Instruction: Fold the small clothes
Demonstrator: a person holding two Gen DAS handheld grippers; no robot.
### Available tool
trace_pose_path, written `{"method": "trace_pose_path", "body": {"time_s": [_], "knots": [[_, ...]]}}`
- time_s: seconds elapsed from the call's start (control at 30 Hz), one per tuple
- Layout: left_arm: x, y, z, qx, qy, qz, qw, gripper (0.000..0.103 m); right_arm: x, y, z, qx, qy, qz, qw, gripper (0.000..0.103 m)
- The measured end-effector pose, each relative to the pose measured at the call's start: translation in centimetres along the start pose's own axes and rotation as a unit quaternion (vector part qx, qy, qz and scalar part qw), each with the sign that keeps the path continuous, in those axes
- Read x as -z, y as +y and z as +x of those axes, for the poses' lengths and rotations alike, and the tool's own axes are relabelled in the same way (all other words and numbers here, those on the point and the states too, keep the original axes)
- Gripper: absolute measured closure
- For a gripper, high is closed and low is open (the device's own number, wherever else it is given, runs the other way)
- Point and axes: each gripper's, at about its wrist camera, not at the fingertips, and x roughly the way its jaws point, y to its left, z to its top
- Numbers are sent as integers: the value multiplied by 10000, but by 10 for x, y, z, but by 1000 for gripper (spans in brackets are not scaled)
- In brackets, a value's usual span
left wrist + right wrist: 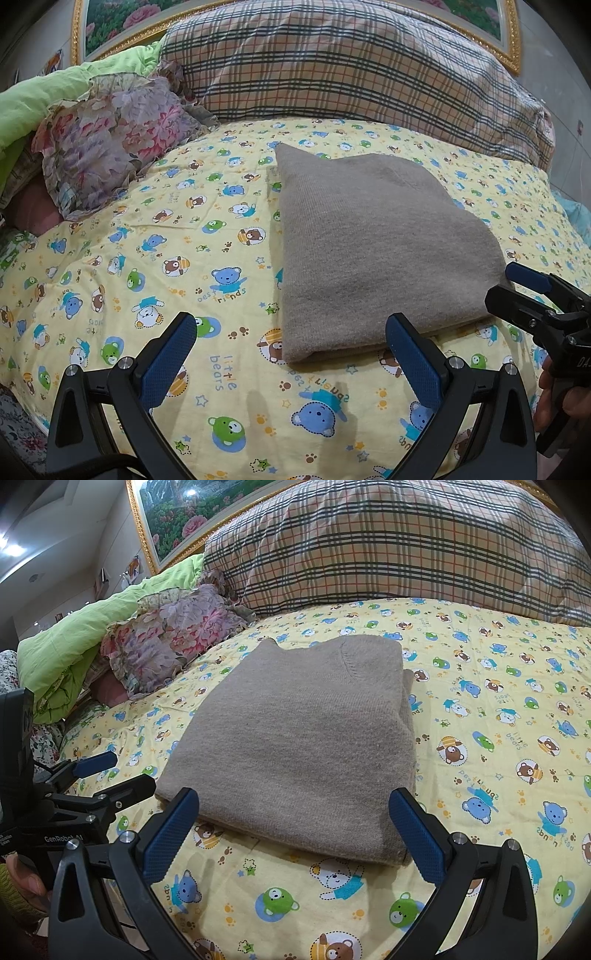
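Both the left gripper (291, 354) and right gripper (293, 830) gape empty near the folded sweater (295, 746).

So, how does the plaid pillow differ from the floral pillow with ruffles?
The large plaid pillow has straight checked lines; the smaller floral ruffled pillow has pink and purple flowers. The plaid one lies across the head of the bed, the floral one at the side. Both rest on the yellow bear-print sheet.

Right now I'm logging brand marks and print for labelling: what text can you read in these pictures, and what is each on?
"little bears" on the yellow bedsheet, beside a bear print.
"best friends" on the same bedsheet, repeated, some copies upside down.
"GenRobot.AI" on the left gripper body, in the right wrist view.
"DAS", cut off at the frame edge, on the right gripper body.
The folded beige sweater shows no text.
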Motion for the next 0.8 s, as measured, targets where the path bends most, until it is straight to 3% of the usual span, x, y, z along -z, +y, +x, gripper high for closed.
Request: {"method": "trace_pose_path", "body": {"time_s": [0.8], "knots": [[-2,0,2,-43,34,103,9999,1,-1,1,0,6,3,-18,10000,1]]}}
